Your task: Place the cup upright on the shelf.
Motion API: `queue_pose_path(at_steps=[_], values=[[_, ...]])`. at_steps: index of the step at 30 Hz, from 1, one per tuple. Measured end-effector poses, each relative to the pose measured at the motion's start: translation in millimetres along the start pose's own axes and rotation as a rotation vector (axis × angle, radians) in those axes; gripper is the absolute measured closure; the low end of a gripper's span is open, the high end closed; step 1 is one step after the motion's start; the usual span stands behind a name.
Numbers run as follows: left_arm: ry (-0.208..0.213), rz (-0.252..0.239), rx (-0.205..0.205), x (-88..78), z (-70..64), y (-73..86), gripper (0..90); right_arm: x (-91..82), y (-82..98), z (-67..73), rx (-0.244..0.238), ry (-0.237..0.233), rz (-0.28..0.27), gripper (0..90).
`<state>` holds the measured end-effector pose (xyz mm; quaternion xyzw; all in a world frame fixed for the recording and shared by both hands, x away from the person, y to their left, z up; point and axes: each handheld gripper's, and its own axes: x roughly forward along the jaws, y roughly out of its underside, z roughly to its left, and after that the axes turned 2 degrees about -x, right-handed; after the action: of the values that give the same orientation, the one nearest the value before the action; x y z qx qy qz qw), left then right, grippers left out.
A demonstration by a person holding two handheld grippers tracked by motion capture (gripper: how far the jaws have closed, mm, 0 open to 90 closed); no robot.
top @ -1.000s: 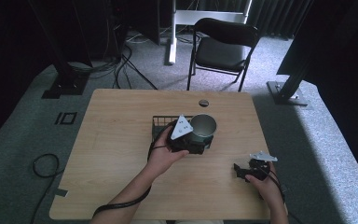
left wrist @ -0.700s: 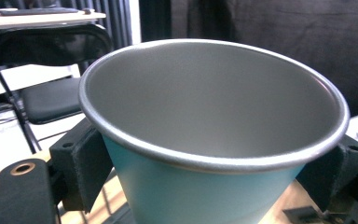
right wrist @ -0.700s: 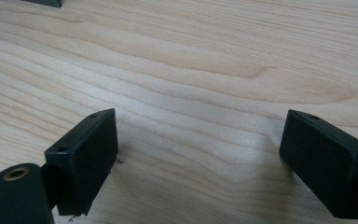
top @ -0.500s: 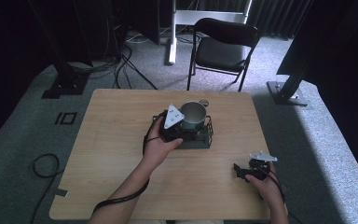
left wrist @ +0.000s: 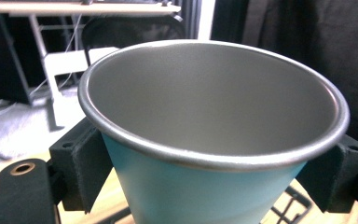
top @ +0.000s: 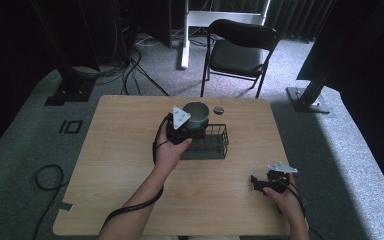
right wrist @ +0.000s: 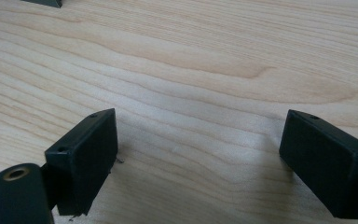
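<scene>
A teal cup (left wrist: 205, 196) with a bare metal inside is clamped between the two black pads of my left gripper (left wrist: 209, 172). In the high view the left gripper (top: 194, 124) holds the cup (top: 196, 110) upright over the far left corner of a black wire basket (top: 211, 146) near the middle of the wooden table (top: 120, 165). My right gripper (top: 256, 184) rests low at the table's near right, pointing left. In the right gripper view its jaws (right wrist: 205, 158) stand wide open over bare wood (right wrist: 191, 70).
A small round dark object (top: 218, 109) lies on the table just beyond the basket. A black chair (top: 240, 50) stands behind the far edge, with stand bases and cables on the grey floor around it.
The left hand has carried the cup away from me and to the left, from over the basket's middle to its far left corner. The right hand has stayed put.
</scene>
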<state>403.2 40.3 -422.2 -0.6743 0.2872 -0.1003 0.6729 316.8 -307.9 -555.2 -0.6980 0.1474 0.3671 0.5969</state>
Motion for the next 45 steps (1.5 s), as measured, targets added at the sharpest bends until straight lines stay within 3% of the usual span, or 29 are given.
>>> queue_pose_path(at_steps=[8, 16, 36, 45], values=[[-0.053, 0.026, -0.036, 8.1, 5.0, 15.4, 15.1, -0.1, 0.0, 0.0, 0.000, -0.001, 0.001, 11.0], [-0.080, 0.050, -0.035, 12.5, 4.6, 28.6, 15.1, -0.1, 0.0, -0.1, -0.001, 0.000, 0.001, 11.0], [-0.088, 0.091, -0.018, 21.9, 2.7, 54.0, 15.0, 0.0, 0.0, -0.2, -0.003, 0.000, 0.000, 11.0], [-0.083, 0.097, 0.001, 21.8, 2.7, 54.9, 14.5, 0.0, 0.0, -0.2, -0.003, 0.000, 0.000, 11.0]])
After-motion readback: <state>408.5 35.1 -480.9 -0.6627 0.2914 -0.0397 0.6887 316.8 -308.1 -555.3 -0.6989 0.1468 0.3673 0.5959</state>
